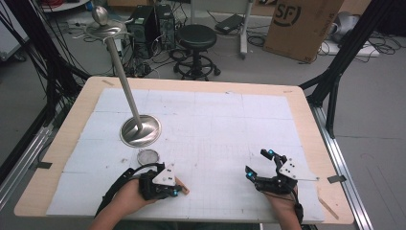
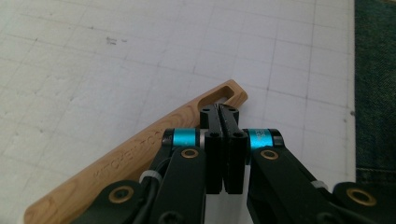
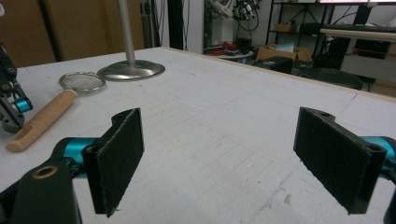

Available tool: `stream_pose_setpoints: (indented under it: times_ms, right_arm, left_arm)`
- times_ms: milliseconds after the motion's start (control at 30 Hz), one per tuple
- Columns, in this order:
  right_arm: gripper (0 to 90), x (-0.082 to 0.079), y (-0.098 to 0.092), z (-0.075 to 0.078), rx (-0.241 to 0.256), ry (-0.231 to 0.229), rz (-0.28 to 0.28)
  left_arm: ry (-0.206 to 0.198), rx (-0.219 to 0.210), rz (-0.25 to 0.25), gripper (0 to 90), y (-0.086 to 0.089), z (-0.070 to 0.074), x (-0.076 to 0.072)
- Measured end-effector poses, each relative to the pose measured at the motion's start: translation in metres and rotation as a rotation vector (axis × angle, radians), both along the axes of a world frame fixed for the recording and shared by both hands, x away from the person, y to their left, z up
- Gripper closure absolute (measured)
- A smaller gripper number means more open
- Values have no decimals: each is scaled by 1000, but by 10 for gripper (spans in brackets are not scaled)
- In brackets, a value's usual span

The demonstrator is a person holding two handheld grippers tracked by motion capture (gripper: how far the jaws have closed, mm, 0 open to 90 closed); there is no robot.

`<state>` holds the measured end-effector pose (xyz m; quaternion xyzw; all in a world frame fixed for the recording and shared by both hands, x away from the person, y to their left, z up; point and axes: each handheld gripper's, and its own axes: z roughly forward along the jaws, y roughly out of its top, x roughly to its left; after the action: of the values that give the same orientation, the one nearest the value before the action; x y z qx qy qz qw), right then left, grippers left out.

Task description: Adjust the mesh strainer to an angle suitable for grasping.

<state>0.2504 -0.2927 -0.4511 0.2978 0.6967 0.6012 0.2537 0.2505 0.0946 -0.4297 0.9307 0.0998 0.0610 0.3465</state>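
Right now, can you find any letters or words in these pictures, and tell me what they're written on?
"SF": on the cardboard box on the floor behind the table.
"KITCHEN...": burned into the wooden handle of the strainer; the remaining letters are hidden behind the left gripper, so unreadable.

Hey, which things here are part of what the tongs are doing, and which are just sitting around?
In play:
- left tongs, shut beside the strainer's wooden handle
- strainer
- right tongs, open

Lying about:
- metal stand
- stool
- cardboard box
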Motion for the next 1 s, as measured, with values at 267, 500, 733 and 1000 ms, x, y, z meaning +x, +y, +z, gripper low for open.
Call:
stream_pose_setpoints:
  times_ms: [267,500,733,1000]
  right_arm:
    - [152,0,0,0,3,1,1]
    - [152,0,0,0,4,2,3]
    - [152,0,0,0,5,3,3]
    - [152,0,0,0,-1,-2,0]
  left_arm:
    - [-12,9,70,887,-18,3,23]
    - [-23,3,123,886,-26,4,39]
    - [-23,-25,131,812,-16,11,40]
    - [-38,-185,167,723,22,28,33]
